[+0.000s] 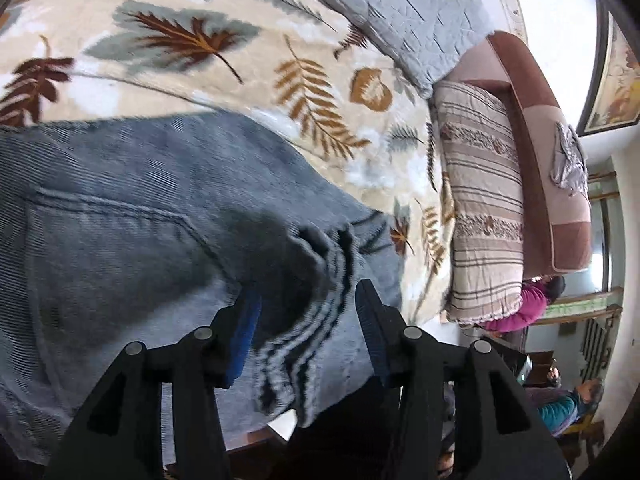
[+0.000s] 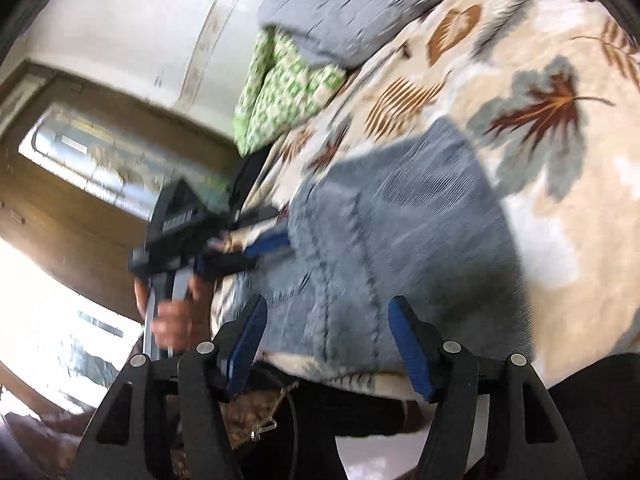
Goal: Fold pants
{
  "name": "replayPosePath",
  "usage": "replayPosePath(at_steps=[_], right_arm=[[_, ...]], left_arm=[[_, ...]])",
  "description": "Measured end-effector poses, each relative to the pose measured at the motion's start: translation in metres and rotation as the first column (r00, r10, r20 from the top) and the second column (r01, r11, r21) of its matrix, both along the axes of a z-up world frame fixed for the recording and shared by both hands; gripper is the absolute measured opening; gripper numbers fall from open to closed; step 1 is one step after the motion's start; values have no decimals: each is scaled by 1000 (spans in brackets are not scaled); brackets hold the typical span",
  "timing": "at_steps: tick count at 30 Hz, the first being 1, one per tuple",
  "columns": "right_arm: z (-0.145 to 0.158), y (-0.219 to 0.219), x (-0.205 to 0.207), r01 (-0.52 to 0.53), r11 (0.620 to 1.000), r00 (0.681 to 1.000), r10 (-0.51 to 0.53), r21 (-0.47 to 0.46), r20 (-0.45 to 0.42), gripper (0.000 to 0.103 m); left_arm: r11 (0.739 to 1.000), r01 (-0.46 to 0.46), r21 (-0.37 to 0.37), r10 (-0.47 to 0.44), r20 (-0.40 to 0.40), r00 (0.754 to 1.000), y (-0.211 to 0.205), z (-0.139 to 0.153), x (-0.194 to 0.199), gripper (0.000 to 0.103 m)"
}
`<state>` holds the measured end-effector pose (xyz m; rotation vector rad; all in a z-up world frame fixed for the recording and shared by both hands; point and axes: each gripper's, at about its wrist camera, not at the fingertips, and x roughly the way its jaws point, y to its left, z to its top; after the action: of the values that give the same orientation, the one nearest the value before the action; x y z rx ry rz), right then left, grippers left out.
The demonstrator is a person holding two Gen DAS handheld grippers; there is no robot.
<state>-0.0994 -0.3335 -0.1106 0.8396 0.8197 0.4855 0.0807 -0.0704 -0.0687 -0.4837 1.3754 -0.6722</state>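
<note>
A pair of blue-grey jeans lies folded on a bed with a cream leaf-print blanket. In the left wrist view my left gripper is open, its blue-padded fingers on either side of a bunched fold with dark stitched stripes near the bed edge. In the right wrist view my right gripper is open just above the jeans near the front edge of the bed. The left gripper shows there too, at the left edge of the jeans, held by a hand.
A grey quilted cover lies at the head of the bed. A striped pillow and a brown headboard stand to the right. A green patterned cloth lies by the wall. Two people sit at far right.
</note>
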Motion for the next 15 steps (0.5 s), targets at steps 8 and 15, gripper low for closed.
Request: replayPosePath(at_steps=[8,15], right_arm=[[1,-41,61,119,986,992,-123,-112,-22,66],[-26,-38,114,79,954,985,-119,-289,-121,15]], left_arm=[[1000,30,1,-30,-28,999,-30,-4,0,51],[992,82,101,-85,31,996,-54,-7,-7,20]])
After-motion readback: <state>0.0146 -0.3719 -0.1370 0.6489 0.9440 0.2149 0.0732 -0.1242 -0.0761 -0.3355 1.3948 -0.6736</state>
